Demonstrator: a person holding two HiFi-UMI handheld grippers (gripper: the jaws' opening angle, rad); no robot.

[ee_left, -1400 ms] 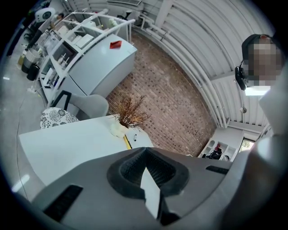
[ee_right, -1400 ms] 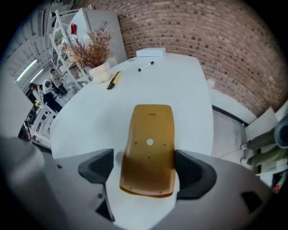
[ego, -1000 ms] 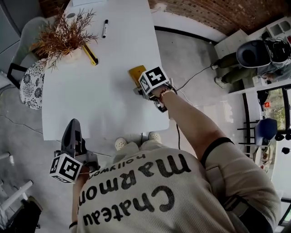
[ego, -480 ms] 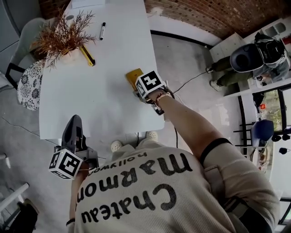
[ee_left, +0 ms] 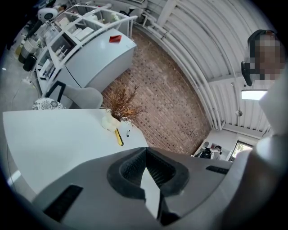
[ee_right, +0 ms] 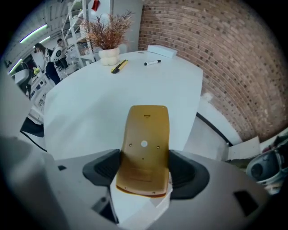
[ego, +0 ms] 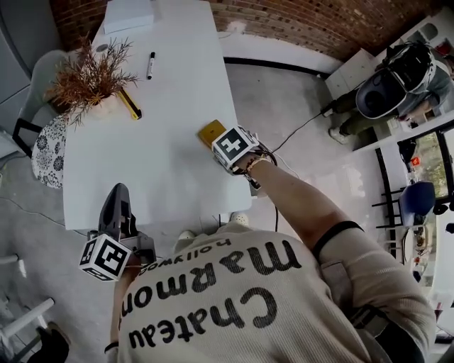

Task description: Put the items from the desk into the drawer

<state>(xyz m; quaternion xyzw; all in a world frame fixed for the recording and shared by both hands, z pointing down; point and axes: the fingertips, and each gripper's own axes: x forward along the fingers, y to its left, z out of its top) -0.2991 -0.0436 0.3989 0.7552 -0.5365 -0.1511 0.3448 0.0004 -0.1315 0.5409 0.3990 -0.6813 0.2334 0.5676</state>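
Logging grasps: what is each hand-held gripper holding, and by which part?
The right hand-held gripper, whose jaws have just been closing, grips the flat yellow device by the side edges of its near end. The left hand-held gripper holds nothing.

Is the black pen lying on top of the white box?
No, the black pen lies on the desk, apart from the white box.

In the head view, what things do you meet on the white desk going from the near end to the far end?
First the yellow device → yellow-and-black tool → black marker → white box.
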